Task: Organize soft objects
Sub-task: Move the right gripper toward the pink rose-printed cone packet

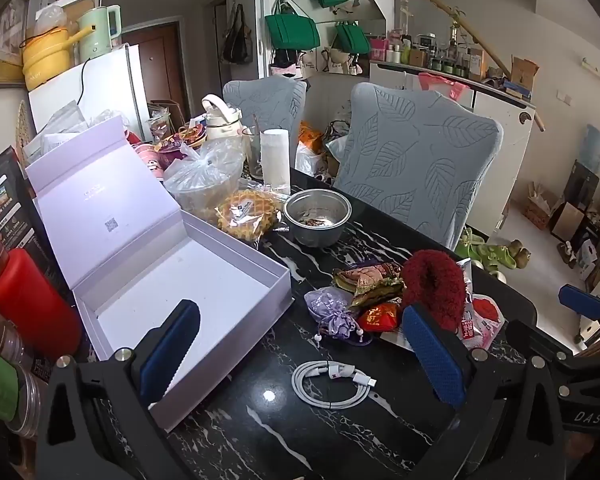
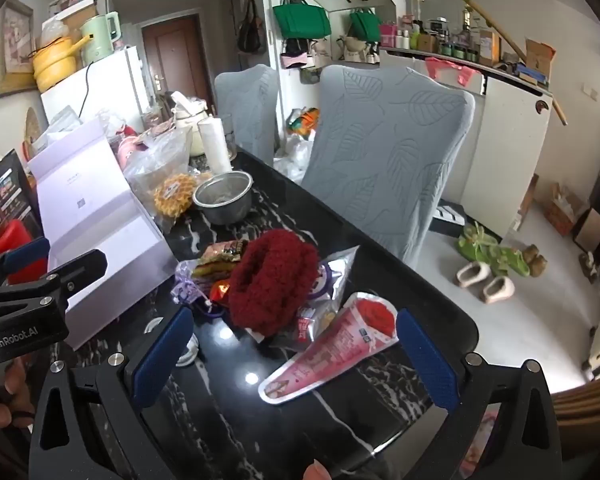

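While the open box (image 1: pixel 172 280) sits empty at the left of the table (image 1: pixel 300 440), the left gripper (image 1: pixel 300 344) hangs over a cable (image 1: pixel 332 380), jaws wide with nothing between them. Beside the box, a lilac pouch (image 1: pixel 330 312), snack packets (image 1: pixel 372 280) and a red scrunchie (image 2: pixel 272 280) lie heaped. Rightmost, the right gripper (image 2: pixel 296 354) gapes empty above a pink cone packet (image 2: pixel 332 344).

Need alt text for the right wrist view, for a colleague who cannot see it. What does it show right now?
The open right gripper hovers over a black marble-patterned table, nothing between its blue pads, facing a fluffy dark red knitted piece lying on a heap of snack packets. A pink cone-shaped packet lies nearest; an open, empty pale lilac cardboard box sits left, a steel bowl behind.
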